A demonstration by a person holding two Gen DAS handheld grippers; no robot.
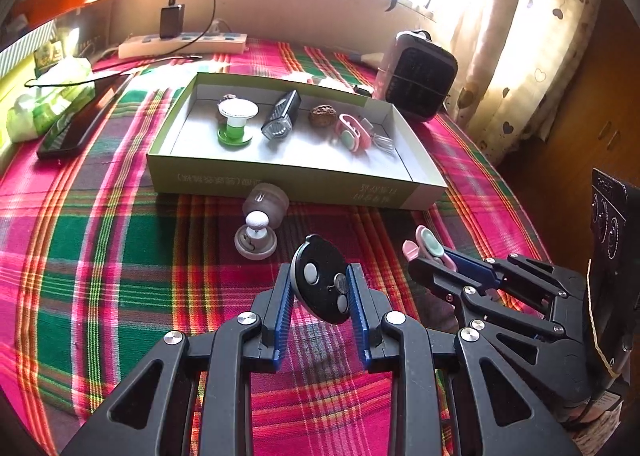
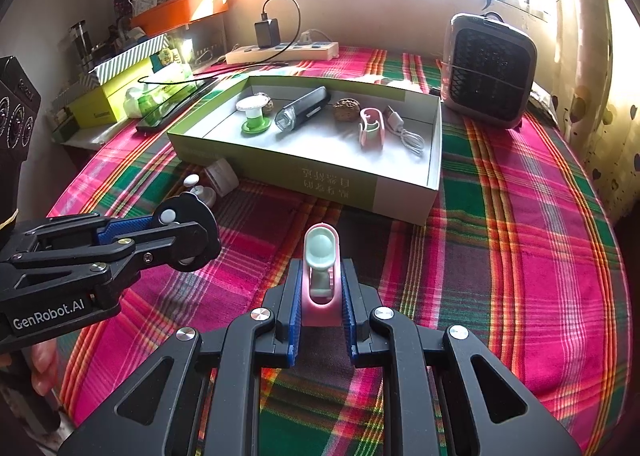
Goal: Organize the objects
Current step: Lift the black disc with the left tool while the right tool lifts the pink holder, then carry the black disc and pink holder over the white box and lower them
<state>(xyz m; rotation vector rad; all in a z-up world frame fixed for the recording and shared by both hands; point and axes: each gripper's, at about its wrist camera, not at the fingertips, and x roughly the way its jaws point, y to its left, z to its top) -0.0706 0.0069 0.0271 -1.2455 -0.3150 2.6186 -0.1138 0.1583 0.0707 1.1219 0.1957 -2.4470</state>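
Nearest the lens, the left gripper (image 1: 320, 288) has its 2 blue ribbed pads closed on the rim of a flat black round disc with pale buttons (image 1: 325, 281), held on edge above the cloth. Beside it, the right gripper (image 2: 320, 288) is clamped on a pink plastic clip with a mint-green insert (image 2: 321, 268), which stands upright between the pads. Both items hang clear of the surface, short of the near wall of the shallow green-and-white cardboard box (image 2: 400, 198). The box already holds a green-and-white spool (image 2: 253, 116), a dark clear-ended oblong device (image 2: 304, 108), a brown walnut-like lump (image 2: 347, 109), a second pink clip (image 2: 372, 127) and a white coiled cable (image 2: 408, 136).

To finish the step well, each load should probably be carried over the near wall and let go low over bare box floor, 1 at a time, so the grippers do not collide. A grey ball-jointed mount (image 1: 260, 224) lies outside, against the near wall.

The surface is a pink, green and red plaid cloth (image 2: 540, 256). At its far edge stand a white power strip (image 2: 284, 50) and a small grey fan heater (image 2: 490, 70), under a bright window.
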